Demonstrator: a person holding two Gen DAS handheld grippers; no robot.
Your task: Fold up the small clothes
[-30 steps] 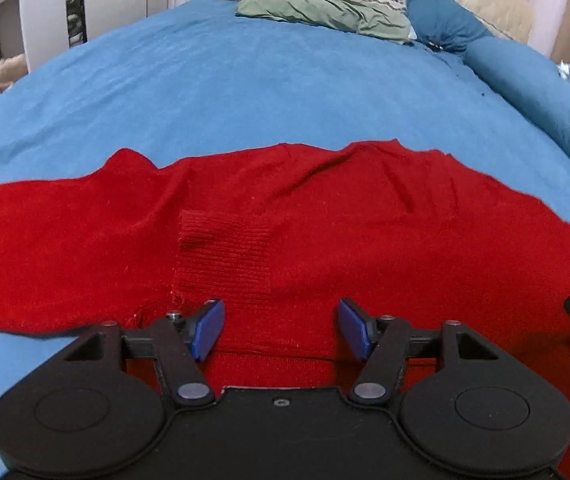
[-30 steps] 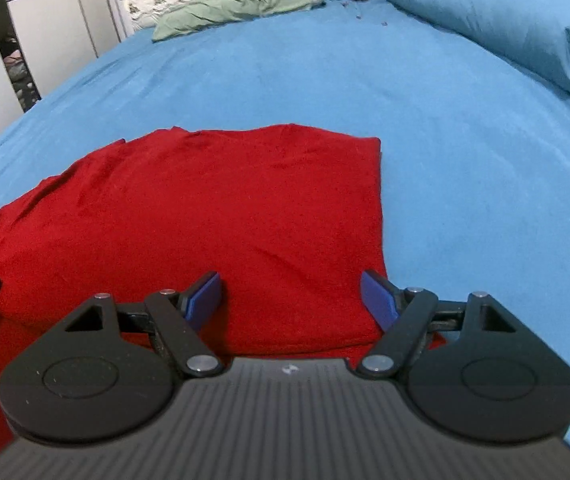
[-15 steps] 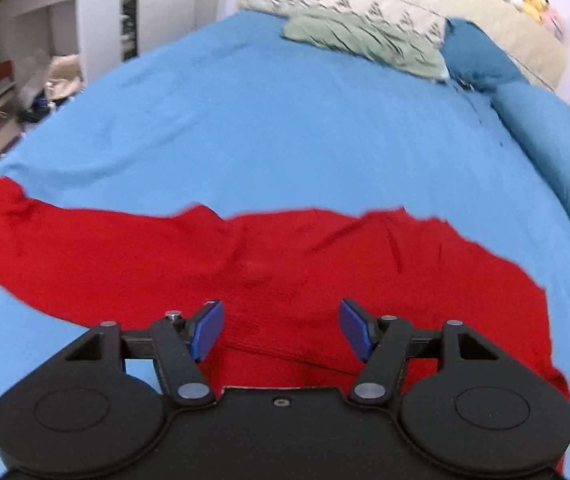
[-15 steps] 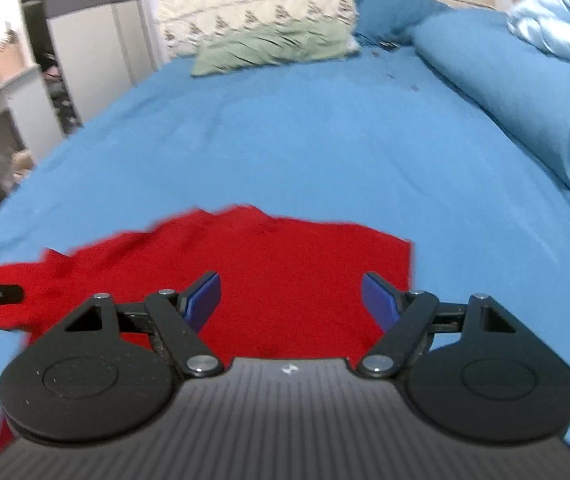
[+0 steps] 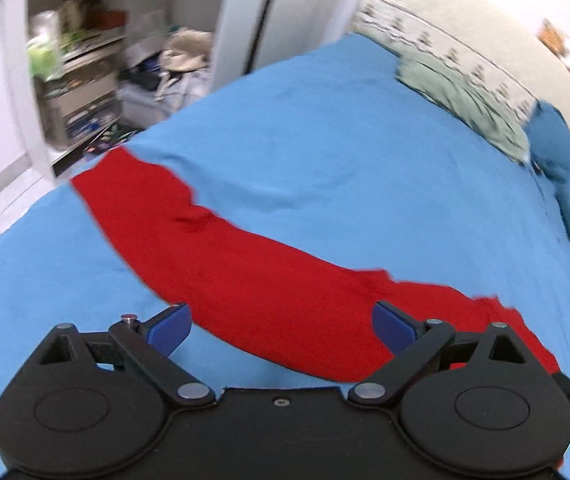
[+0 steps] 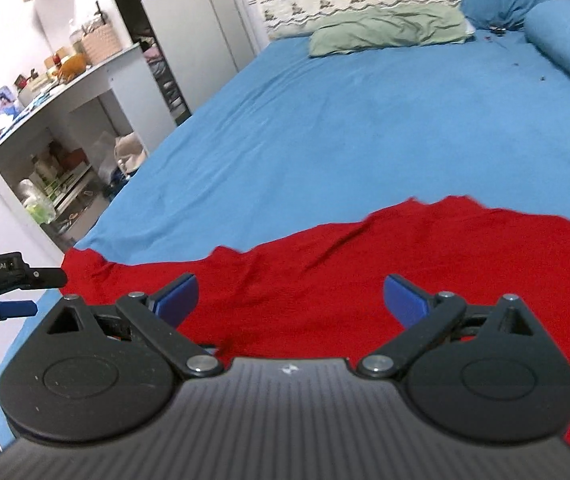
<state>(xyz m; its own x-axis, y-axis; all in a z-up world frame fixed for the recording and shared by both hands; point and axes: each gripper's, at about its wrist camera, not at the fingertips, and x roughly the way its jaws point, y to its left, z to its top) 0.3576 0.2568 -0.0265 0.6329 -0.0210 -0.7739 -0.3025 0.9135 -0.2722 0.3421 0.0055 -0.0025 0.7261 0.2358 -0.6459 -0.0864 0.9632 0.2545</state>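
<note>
Red knit top [image 6: 385, 292] spread flat on blue bed [image 6: 345, 128], sleeve trailing to left edge.
Left tool [image 5: 281, 330] and right tool [image 6: 291, 294] both opening wide, gripping nothing; risk: sleeve slipping off edge, skewing fold.

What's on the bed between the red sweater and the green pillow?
Nothing. In the right wrist view, only bare blue bedsheet stretches from the red knitted sweater to the rumpled green pillow.

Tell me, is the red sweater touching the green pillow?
Apart. The right wrist view shows bare blue sheet between the red sweater and the green pillow.
</note>
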